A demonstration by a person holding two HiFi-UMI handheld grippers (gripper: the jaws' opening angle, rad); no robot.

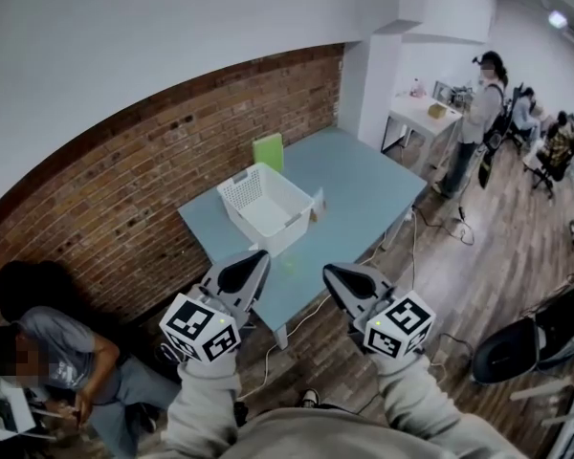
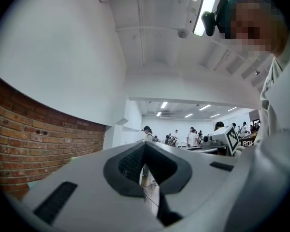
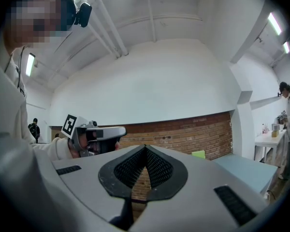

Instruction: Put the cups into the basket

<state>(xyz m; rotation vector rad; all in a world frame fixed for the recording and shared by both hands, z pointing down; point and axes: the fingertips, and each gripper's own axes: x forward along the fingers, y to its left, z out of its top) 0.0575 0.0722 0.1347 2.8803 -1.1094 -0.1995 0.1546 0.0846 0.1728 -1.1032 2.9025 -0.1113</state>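
**Both tools before any reach.** The two tools are held up in front of the body, short of the worktop (image 1: 364, 185) and aimed over it rather than down at it. This reads as a carrying posture.

- **Tongs:** The left tongs (image 1: 249, 268) are closed tip to tip with nothing between them. The right tongs (image 1: 340, 277) are likewise fully closed and empty, so any pick-up would first require them to open.
- **Basket:** The white basket (image 1: 237, 191) stands open-topped towards the worktop's far left and looks empty, so the task appears not yet started.
- **Cups:** No cup can be identified with certainty. A small pale object (image 1: 317, 205) just beside the basket's right wall may be one. A green object (image 1: 268, 151) behind the basket is too small to name.
- **Surface and room:** The worktop is pale blue and stands against a brick wall (image 1: 172, 151) with white plaster above. The floor (image 1: 497, 247) is wood plank, with cables (image 1: 430, 223) trailing across it. One person (image 1: 57, 352) sits at lower left, and another (image 1: 478, 122) stands by a white desk (image 1: 416, 113) beyond.
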